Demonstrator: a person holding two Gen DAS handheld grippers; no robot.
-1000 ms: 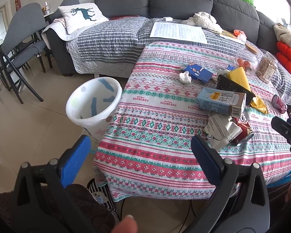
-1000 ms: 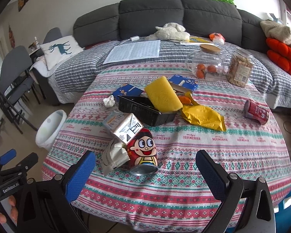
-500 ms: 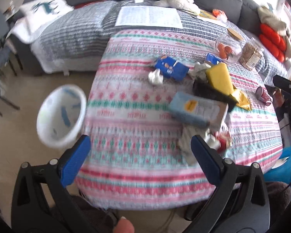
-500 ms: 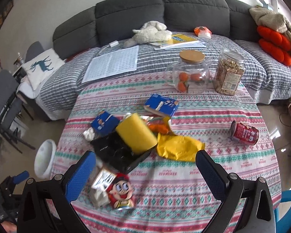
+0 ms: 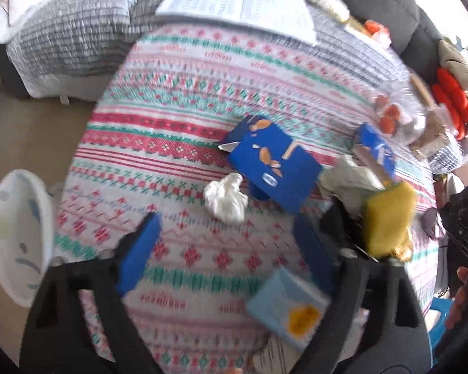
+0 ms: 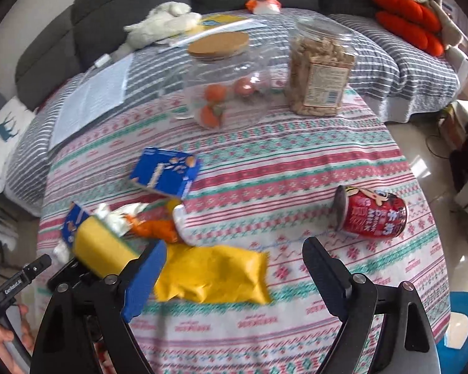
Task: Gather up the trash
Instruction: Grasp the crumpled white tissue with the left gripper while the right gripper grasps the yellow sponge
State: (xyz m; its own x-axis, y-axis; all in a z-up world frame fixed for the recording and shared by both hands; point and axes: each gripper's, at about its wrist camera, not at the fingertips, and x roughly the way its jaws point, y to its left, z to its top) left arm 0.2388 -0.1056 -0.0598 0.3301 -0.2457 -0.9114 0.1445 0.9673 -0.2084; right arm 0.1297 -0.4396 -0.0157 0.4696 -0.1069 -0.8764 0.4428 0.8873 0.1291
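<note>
My left gripper [image 5: 226, 233] is open above the patterned tablecloth [image 5: 184, 99], just short of a crumpled white tissue [image 5: 226, 198] and a blue snack box [image 5: 273, 163]. A light blue carton [image 5: 288, 310] lies under its right finger. My right gripper [image 6: 234, 258] is open over a yellow wrapper [image 6: 213, 275]. A red can [image 6: 371, 216] lies on its side to the right. A second blue box [image 6: 165, 171], an orange wrapper [image 6: 154, 227] and a yellow sponge [image 6: 101, 249] on a black tray lie to the left.
A white trash bin [image 5: 17, 233] stands on the floor left of the table. A glass jar with oranges [image 6: 224, 78] and a plastic snack jar [image 6: 319, 71] stand at the far table edge. A grey sofa with a striped blanket [image 5: 71, 28] lies behind.
Both grippers have moved forward and down over the table, so the trash looks much nearer. The left one has come close to the tissue, the right one over the yellow wrapper. Both stay open.
</note>
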